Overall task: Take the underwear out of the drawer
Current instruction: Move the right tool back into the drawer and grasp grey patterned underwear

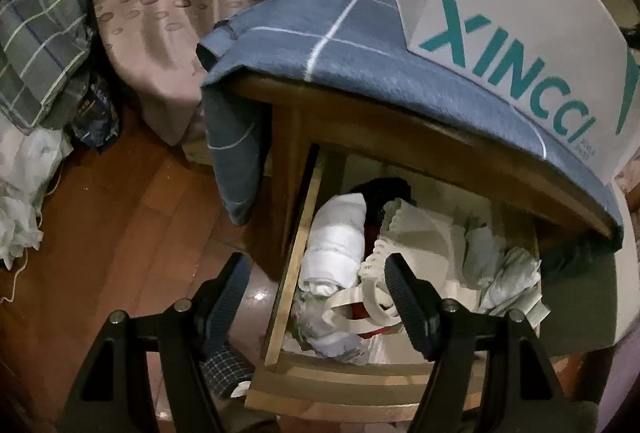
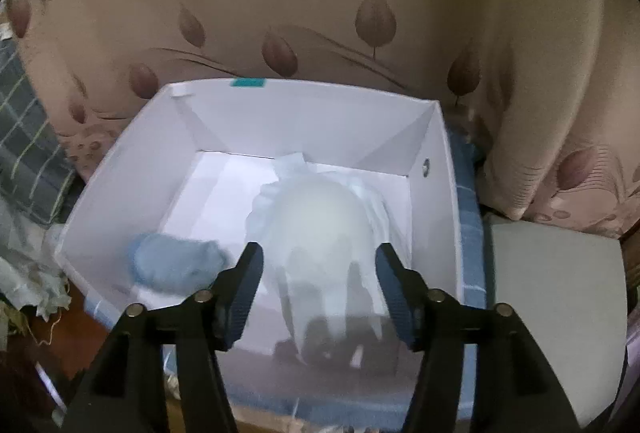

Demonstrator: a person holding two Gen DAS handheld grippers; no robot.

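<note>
Two grippers are seen, one per wrist view. The left gripper [image 1: 314, 287] is held above the open wooden drawer [image 1: 304, 249], jaws spread wide and gripping nothing; its right finger [image 1: 408, 297] lies over the drawer contents, while the left finger sits outside the drawer's side wall, above the wooden floor [image 1: 120, 217]. Inside the drawer, a rolled white garment [image 1: 336, 237] is noted along the left wall, a pale frilled-edge piece of underwear [image 1: 424, 229] beside it, a dark garment [image 1: 380, 193] further back, and crumpled pale items [image 1: 512, 277] toward the right. Cream straps [image 1: 356, 309] lie near the front. The drawer belongs to a wooden table covered by a blue checked cloth [image 1: 352, 45], on which a white box [image 1: 516, 13] with teal lettering stands.

The right gripper [image 2: 318, 285] is positioned over that white box's open top, jaws wide apart. A white piece of underwear [image 2: 320, 217] is seen between and beyond the fingers, blurred; whether it hangs or rests on the box floor cannot be told. A light blue garment [image 2: 176, 267] lies inside the box, at its near left. A patterned curtain [image 2: 320, 13] hangs behind.
</note>
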